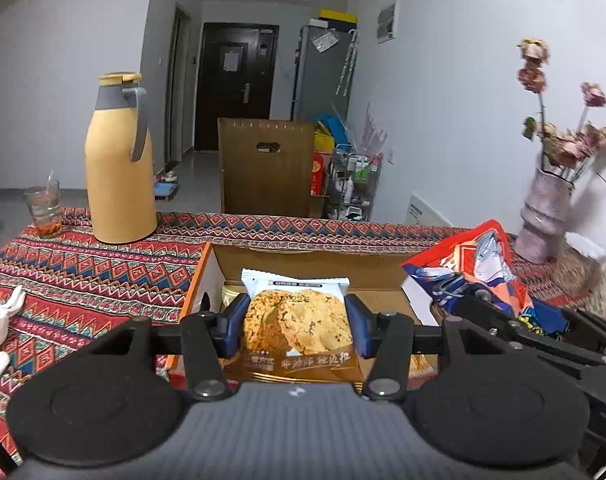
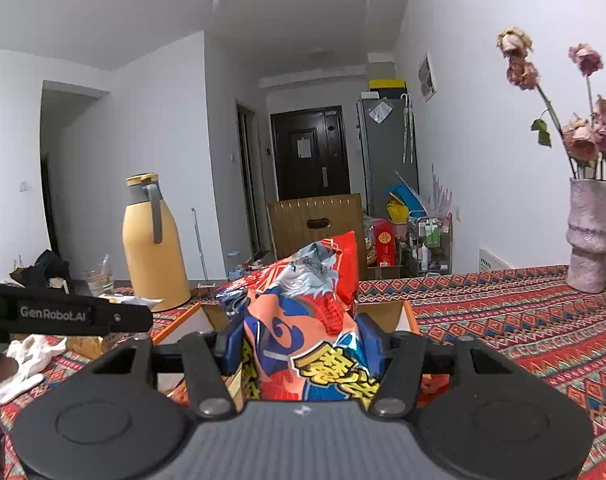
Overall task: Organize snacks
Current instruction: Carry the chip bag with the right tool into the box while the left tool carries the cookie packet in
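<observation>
My left gripper point(image 1: 297, 326) is shut on a biscuit packet point(image 1: 299, 320), white on top with a brown band below, held upright over the open cardboard box point(image 1: 311, 260). Its blue pads point(image 1: 235, 322) press on both sides of the packet. My right gripper point(image 2: 303, 346) is shut on a crinkled red, blue and orange snack bag point(image 2: 307, 320), which hides most of the box point(image 2: 383, 314) behind it. That bag point(image 1: 479, 268) and the right gripper's black frame show at the right in the left wrist view. More packets lie in the box, mostly hidden.
A yellow thermos point(image 1: 119, 160) and a glass point(image 1: 43, 208) stand at the far left of the patterned tablecloth point(image 1: 83, 272). A pink vase with dried roses point(image 1: 547, 216) stands at the right. A white cloth point(image 2: 27, 360) lies at the left edge. A chair back point(image 1: 267, 164) rises behind the table.
</observation>
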Tool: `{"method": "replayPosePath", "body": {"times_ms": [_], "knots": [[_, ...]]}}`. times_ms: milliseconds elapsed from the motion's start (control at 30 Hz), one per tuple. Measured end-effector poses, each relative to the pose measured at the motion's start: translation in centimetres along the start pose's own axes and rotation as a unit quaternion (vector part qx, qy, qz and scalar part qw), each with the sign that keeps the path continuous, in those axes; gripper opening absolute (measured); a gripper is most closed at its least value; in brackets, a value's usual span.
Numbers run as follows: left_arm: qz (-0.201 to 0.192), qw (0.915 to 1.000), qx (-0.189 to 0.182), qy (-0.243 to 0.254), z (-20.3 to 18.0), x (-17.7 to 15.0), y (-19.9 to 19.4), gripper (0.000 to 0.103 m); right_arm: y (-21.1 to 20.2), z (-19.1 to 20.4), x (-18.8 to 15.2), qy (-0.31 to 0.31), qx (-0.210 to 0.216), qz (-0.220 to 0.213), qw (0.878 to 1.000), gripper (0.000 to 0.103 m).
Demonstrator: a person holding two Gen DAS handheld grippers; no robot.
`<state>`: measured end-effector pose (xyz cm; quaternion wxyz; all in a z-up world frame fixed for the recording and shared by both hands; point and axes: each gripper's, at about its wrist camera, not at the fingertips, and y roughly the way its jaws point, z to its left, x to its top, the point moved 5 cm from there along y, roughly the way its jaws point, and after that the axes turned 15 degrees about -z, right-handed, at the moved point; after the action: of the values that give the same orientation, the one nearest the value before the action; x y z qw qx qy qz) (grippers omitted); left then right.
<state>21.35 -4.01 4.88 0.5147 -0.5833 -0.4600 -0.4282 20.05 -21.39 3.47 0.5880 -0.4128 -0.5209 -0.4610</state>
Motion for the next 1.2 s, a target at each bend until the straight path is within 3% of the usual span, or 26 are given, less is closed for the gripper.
{"method": "replayPosePath", "body": {"times_ms": [267,433,600,700,767,867,900,1100,1200], "knots": [[0.017,0.9995,0.024,-0.015,0.9,-1.7,5.7,0.052,6.2,-1.1,-2.8,0.022,-0.024,0.038,0.999,0.056],[0.052,0.9978,0.035,-0.021,2.3,-3.9,8.0,0.052,7.5,-2.0,-4.9,0.029,-0.031,0.061,0.997,0.056],[0.061,0.9971,0.042,-0.014,2.4,-4.8,8.4,0.053,7.9,-1.9,-5.8,0.026,-0.031,0.072,0.997,0.056],[0.058,0.9974,0.041,-0.010,2.2,-4.8,8.2,0.062,7.7,-1.7,-5.9,0.027,-0.030,0.070,0.997,0.059],[0.050,0.9978,0.043,-0.013,2.2,-4.7,7.8,0.084,7.5,-1.8,-5.8,0.027,-0.031,0.068,0.997,0.060],[0.033,0.9979,0.054,-0.014,2.3,-4.3,7.1,0.103,7.2,-1.9,-5.6,0.029,-0.035,0.063,0.997,0.076],[0.028,0.9979,0.056,-0.018,2.4,-4.1,6.9,0.103,7.0,-2.0,-5.5,0.032,-0.035,0.060,0.997,0.081],[0.025,0.9978,0.057,-0.024,2.8,-3.8,6.5,0.103,6.0,-2.5,-4.8,0.043,-0.039,0.044,0.997,0.091],[0.023,0.9978,0.056,-0.027,2.8,-3.7,6.3,0.103,5.7,-2.6,-4.5,0.043,-0.039,0.039,0.998,0.091]]}}
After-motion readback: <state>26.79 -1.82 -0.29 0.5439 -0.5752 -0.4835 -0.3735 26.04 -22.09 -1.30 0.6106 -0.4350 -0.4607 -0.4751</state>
